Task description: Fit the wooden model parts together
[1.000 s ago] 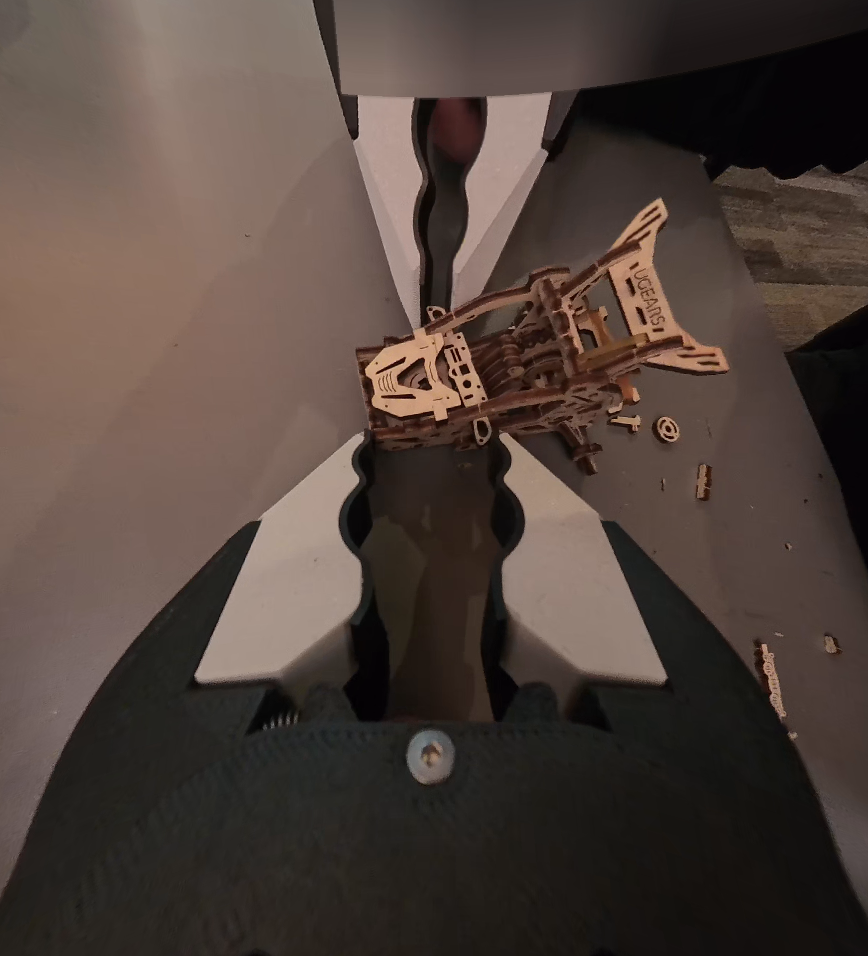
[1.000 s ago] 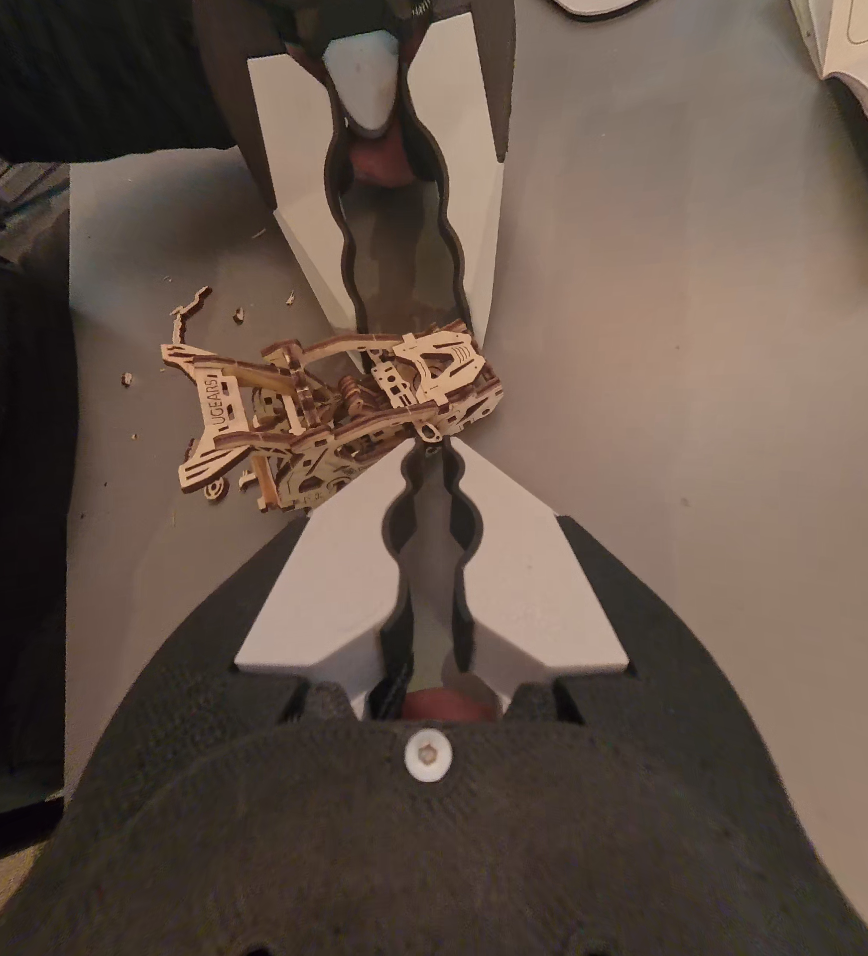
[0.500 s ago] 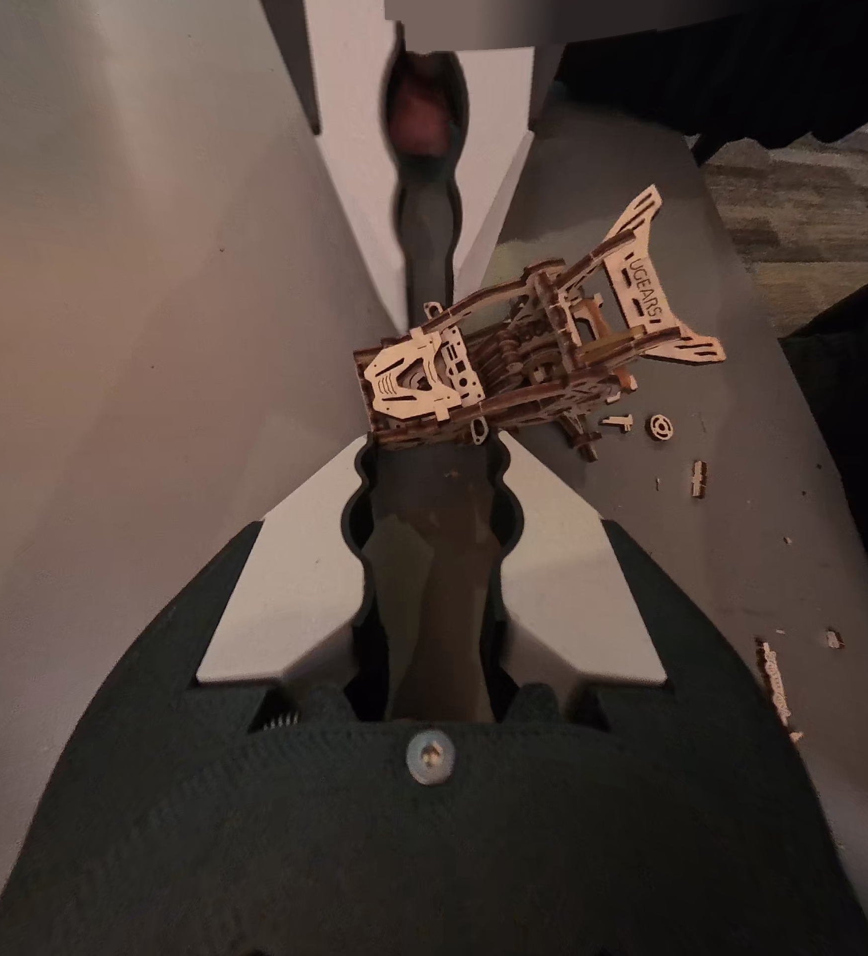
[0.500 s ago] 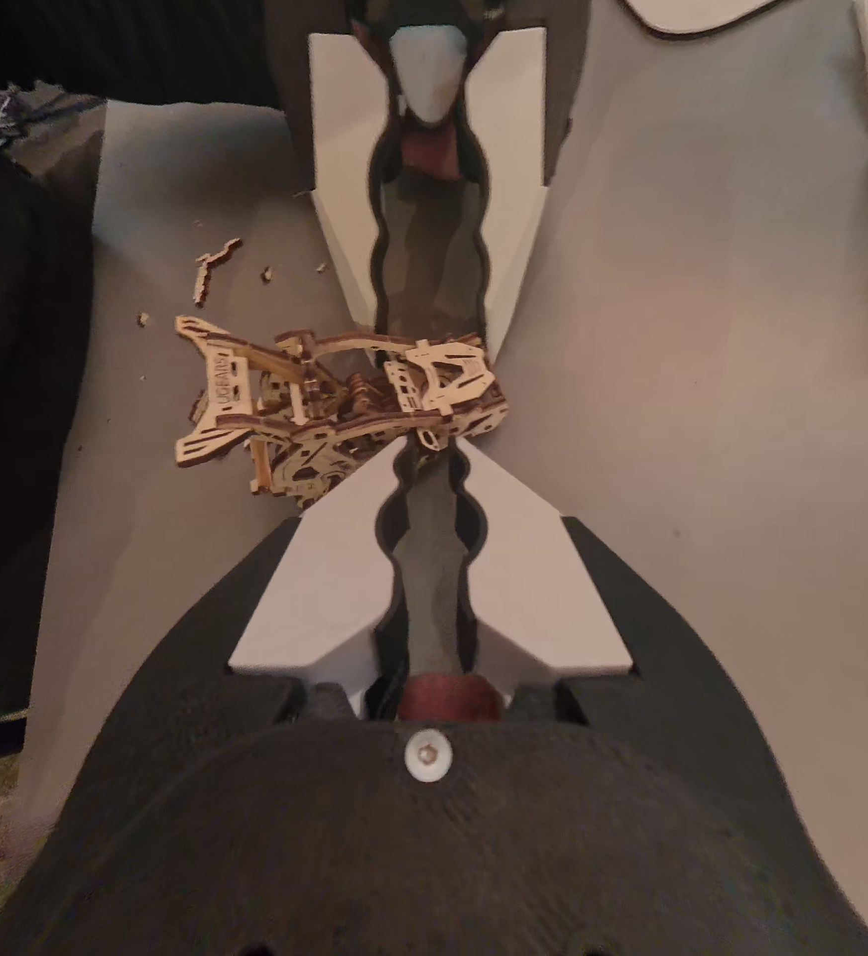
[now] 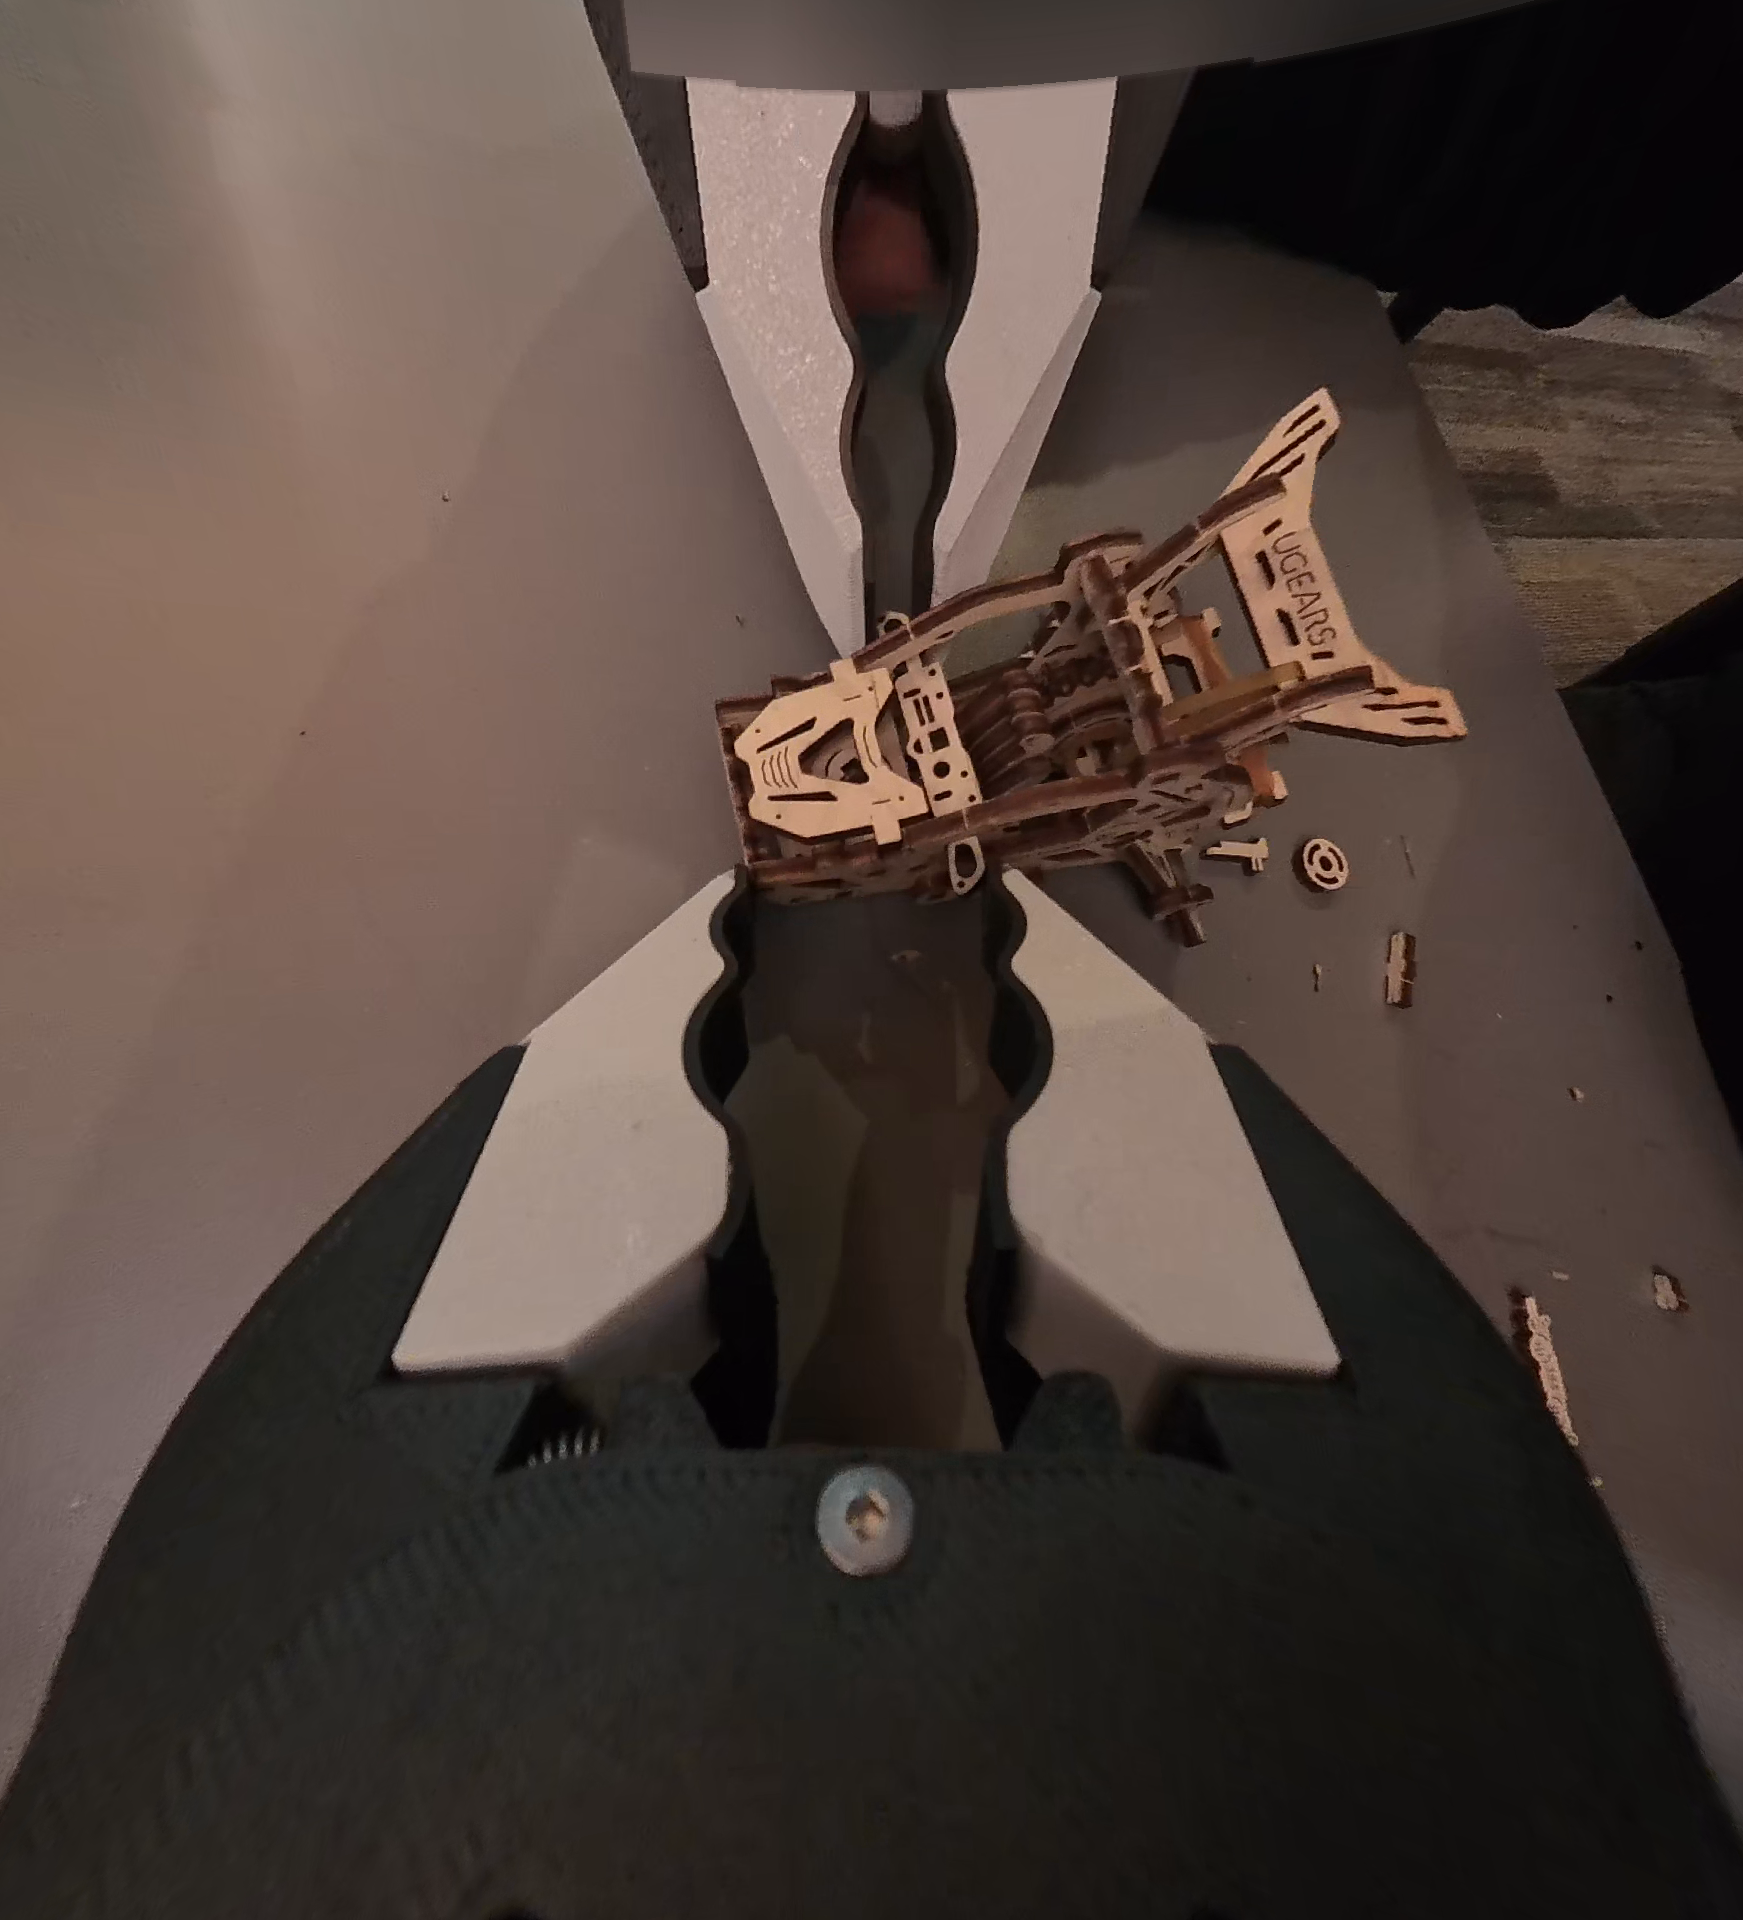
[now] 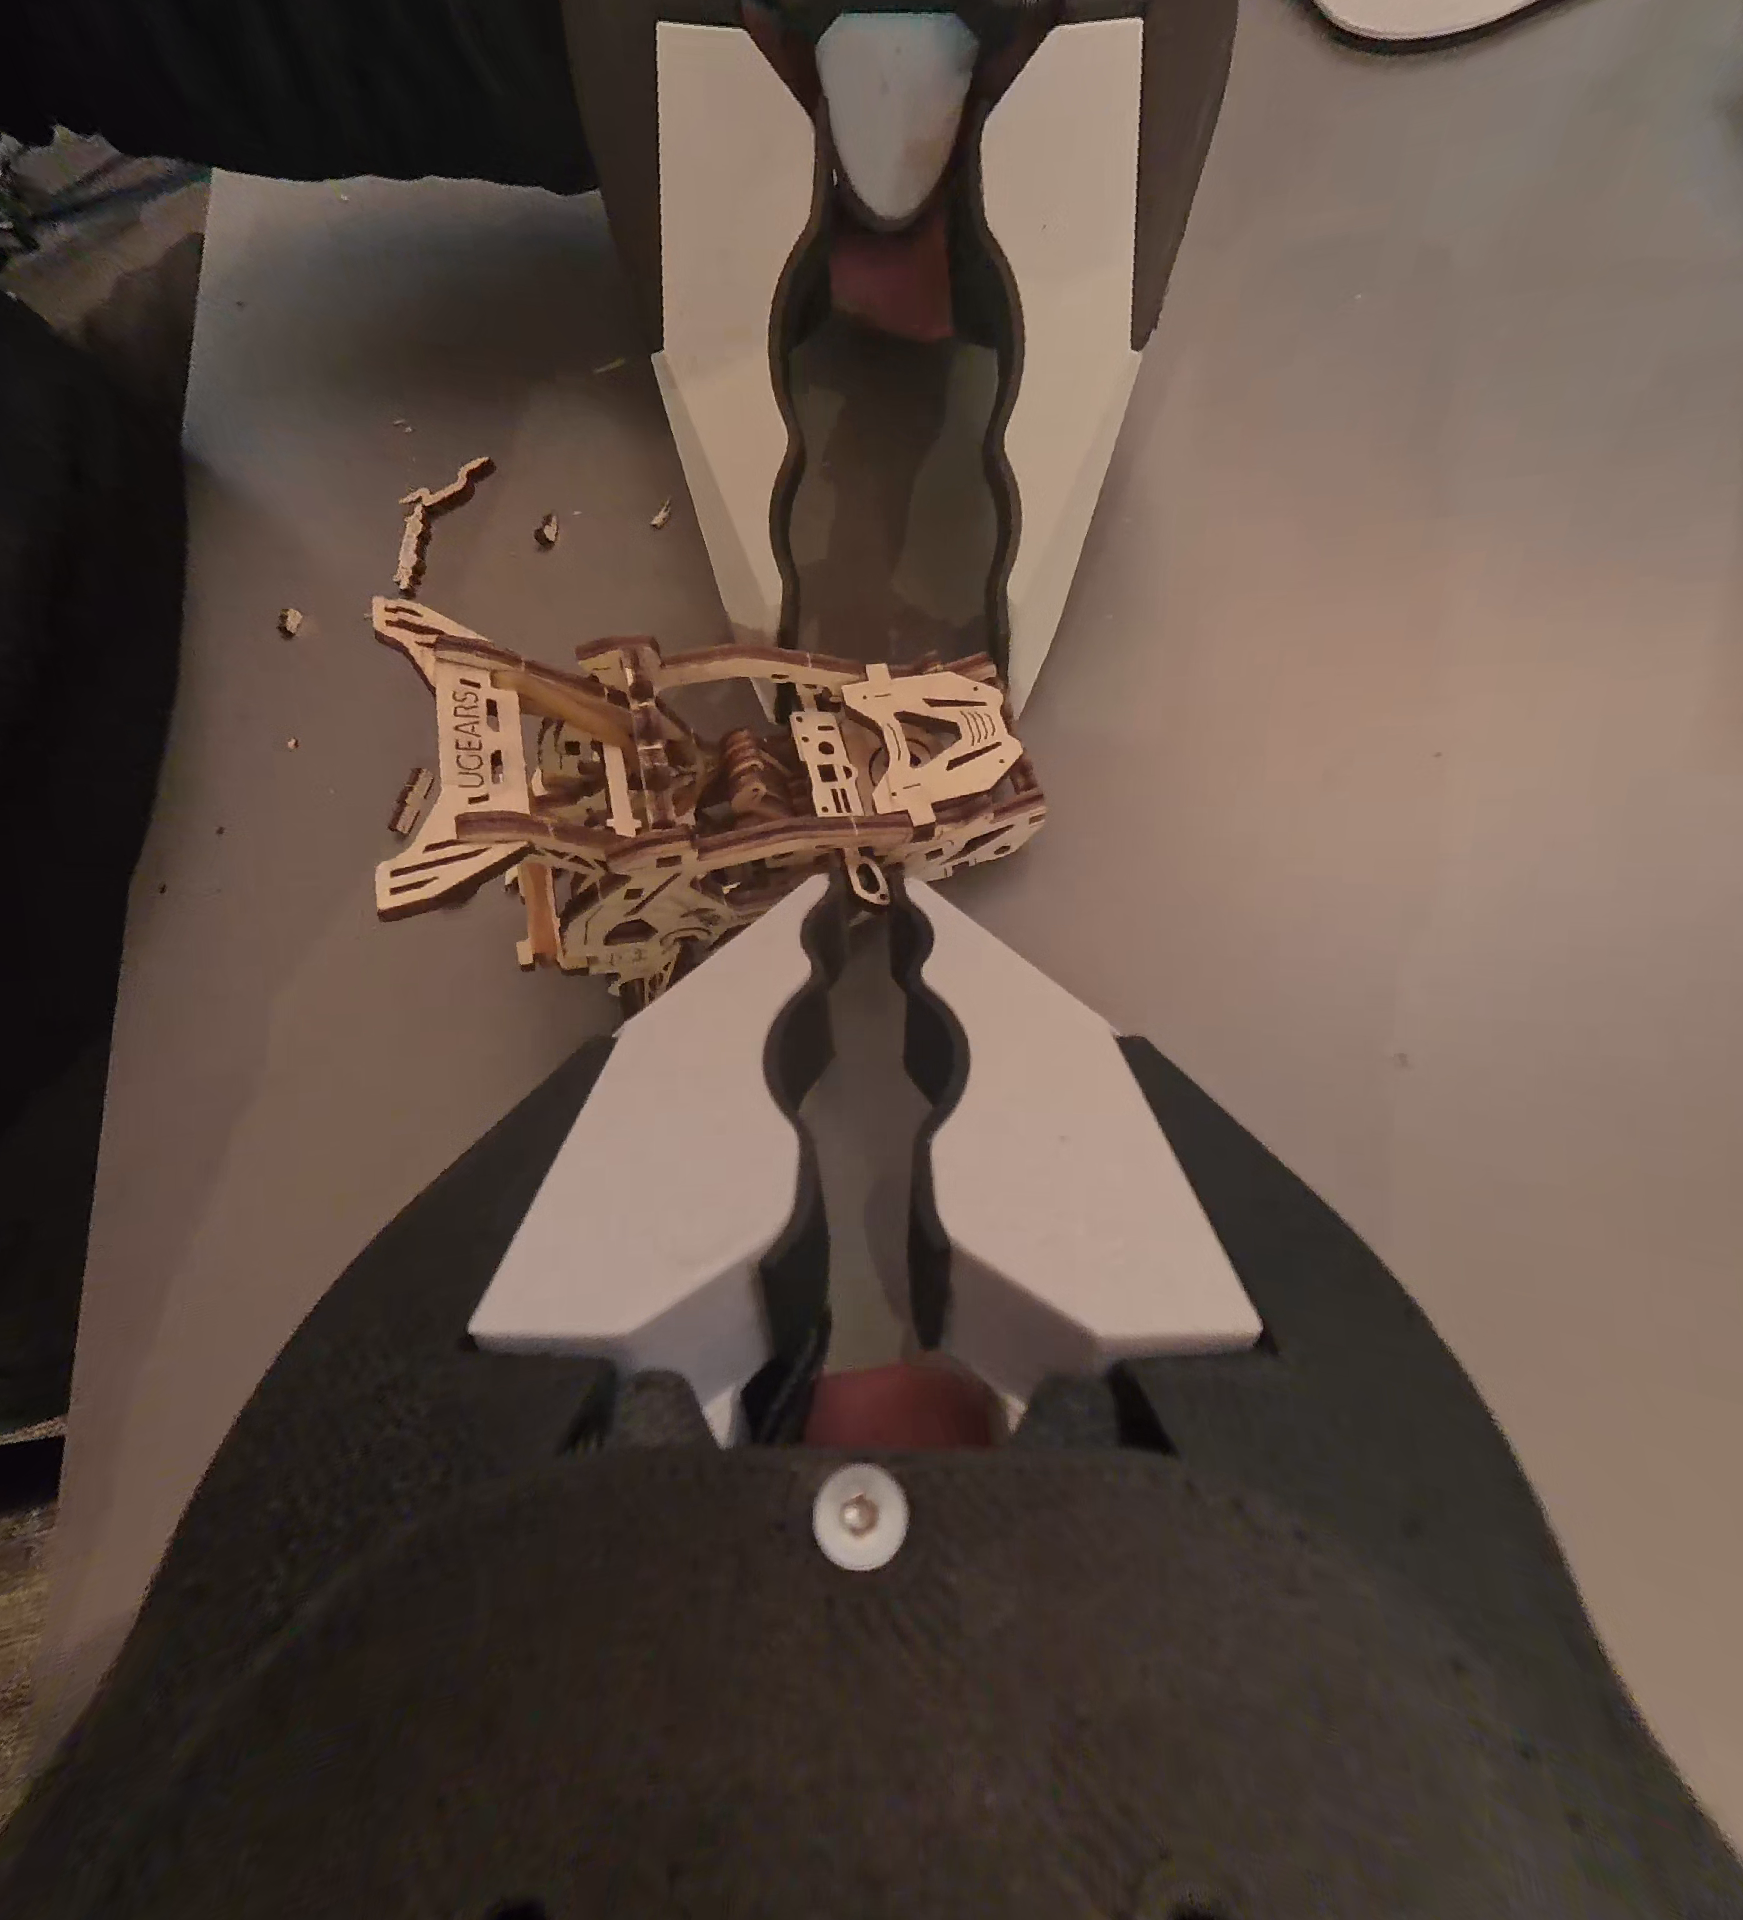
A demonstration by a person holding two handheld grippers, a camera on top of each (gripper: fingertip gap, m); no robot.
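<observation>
- Centrally, the pale laser-cut wooden model (image 5: pixel 1012 769), a slotted frame with a forked tail, sits on the grey surface (image 5: pixel 275 623) between both tongs.
- Left tongs (image 5: pixel 872 894), white-fingered on a black body, stand moderately apart, their tips touching the model's blunt front end and straddling it.
- Right tongs (image 6: pixel 872 899) are narrowed to a slim gap, pinching a small wooden tab on the model's opposite edge.
- Small loose wooden pieces (image 5: pixel 1324 864) lie scattered on the surface just beside the model's tail.
</observation>
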